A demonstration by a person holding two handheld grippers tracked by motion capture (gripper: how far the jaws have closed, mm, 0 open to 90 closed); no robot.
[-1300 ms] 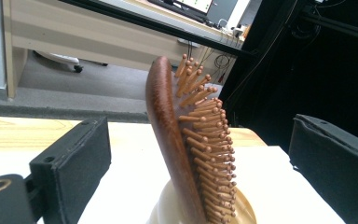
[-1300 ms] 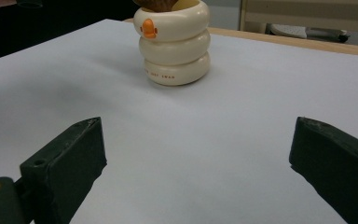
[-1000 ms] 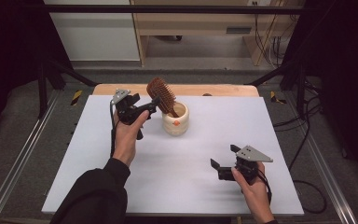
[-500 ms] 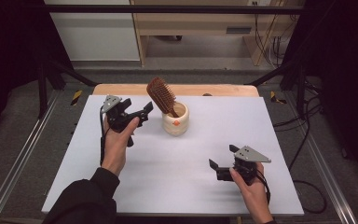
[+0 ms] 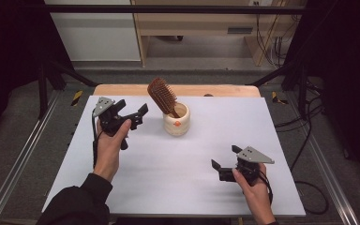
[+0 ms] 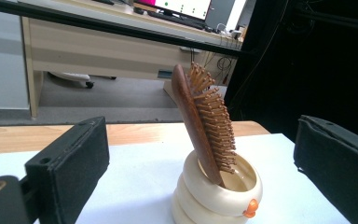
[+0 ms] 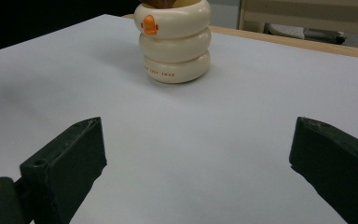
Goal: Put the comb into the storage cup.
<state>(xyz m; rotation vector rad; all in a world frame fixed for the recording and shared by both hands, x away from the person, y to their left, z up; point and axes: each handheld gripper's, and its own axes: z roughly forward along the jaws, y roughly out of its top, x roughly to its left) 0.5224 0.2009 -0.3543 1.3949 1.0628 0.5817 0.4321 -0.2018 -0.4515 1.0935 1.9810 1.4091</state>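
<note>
Here the wooden hairbrush stands handle-down in the cream ringed cup, leaning left, bristles facing right in the left gripper view. The cup sits on the white worktop toward its far middle and bears a small orange duck bill. The left gripper, held raised just left of the cup, has its jaws wide apart, holding nothing, apart from the brush. The right gripper is near the front right, well apart from the cup, jaws spread and empty, probably low over the worktop.
</note>
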